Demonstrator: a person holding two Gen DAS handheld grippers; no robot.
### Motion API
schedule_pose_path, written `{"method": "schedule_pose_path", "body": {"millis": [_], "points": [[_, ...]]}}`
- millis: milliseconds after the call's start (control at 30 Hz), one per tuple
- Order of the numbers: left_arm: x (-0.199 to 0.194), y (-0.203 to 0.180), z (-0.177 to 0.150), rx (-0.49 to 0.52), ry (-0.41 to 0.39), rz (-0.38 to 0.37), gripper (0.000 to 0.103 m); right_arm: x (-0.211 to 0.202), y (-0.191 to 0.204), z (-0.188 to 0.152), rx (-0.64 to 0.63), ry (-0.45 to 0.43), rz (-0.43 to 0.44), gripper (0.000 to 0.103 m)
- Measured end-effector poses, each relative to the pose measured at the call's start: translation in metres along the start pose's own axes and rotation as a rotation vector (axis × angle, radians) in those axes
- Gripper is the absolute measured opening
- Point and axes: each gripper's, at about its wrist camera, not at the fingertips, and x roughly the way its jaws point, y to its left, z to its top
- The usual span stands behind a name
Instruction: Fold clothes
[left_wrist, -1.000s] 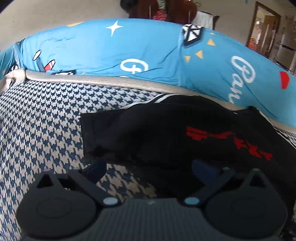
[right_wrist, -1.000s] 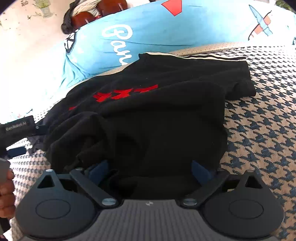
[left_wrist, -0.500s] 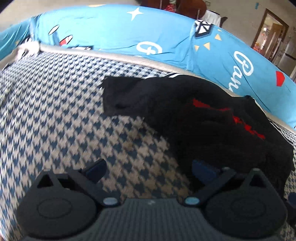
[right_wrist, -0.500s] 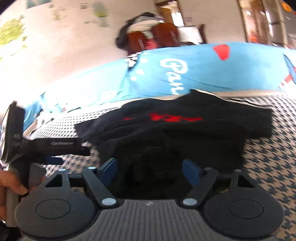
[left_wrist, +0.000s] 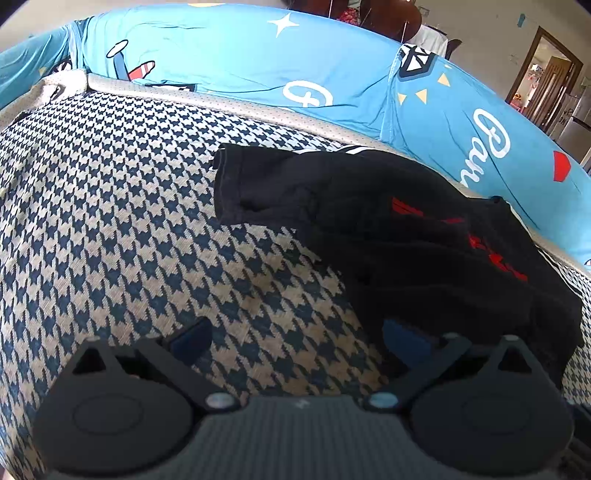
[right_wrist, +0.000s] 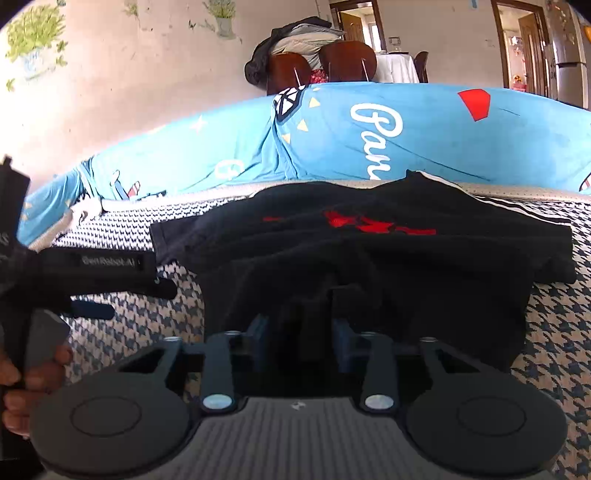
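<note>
A black shirt (left_wrist: 388, 229) with red print lies crumpled on a houndstooth cover (left_wrist: 110, 203). My left gripper (left_wrist: 295, 336) hangs open over bare cover at the shirt's near left edge. Its right finger reaches the cloth's border and nothing lies between the fingers. In the right wrist view the shirt (right_wrist: 369, 258) spreads ahead. My right gripper (right_wrist: 299, 336) is closing, and a bunched fold of the shirt's near edge is pinched between its blue pads. The left gripper (right_wrist: 136, 299) shows there at the left, held by a hand (right_wrist: 33, 373).
Blue printed bedding (left_wrist: 240, 62) rises behind the cover like a bolster, also in the right wrist view (right_wrist: 406, 147). Brown chairs (right_wrist: 321, 66) draped with clothes stand beyond it, with doorways and a fridge (right_wrist: 569, 62) at the back right.
The left gripper has slid left off the shirt onto bare cover. The right gripper's jaws have narrowed from wide open onto a fold of the shirt, and its view has tipped up.
</note>
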Motion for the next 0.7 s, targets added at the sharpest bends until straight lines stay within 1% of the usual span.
{"method": "schedule_pose_path", "body": {"millis": [33,67,133,200,333,433,533,700], "points": [[0.000,0.000,0.000,0.001,-0.002,0.001,0.103,0.002,0.001,-0.001,-0.004,0.002,-0.001,0.017],[-0.001,0.001,0.001,0.000,-0.004,0.004,0.103,0.003,0.001,-0.001,-0.002,0.002,0.000,0.013],[-0.003,0.003,0.002,-0.005,-0.011,0.015,0.103,0.003,0.001,-0.002,0.002,0.000,0.005,0.012],[-0.007,0.007,0.004,-0.010,-0.025,0.027,0.103,-0.002,0.003,-0.002,0.008,-0.011,0.031,0.010],[-0.020,0.020,0.010,-0.024,-0.079,0.060,0.103,-0.022,0.014,-0.005,0.027,-0.039,0.112,0.009],[-0.030,0.035,0.015,-0.051,-0.114,0.075,0.103,-0.037,0.035,-0.011,0.018,-0.057,0.173,0.009],[-0.041,0.052,0.018,-0.081,-0.140,0.081,0.103,-0.051,0.064,-0.014,-0.024,-0.070,0.243,0.009],[-0.062,0.086,0.021,-0.146,-0.184,0.095,0.103,-0.059,0.107,-0.018,-0.082,-0.049,0.331,0.009]]}}
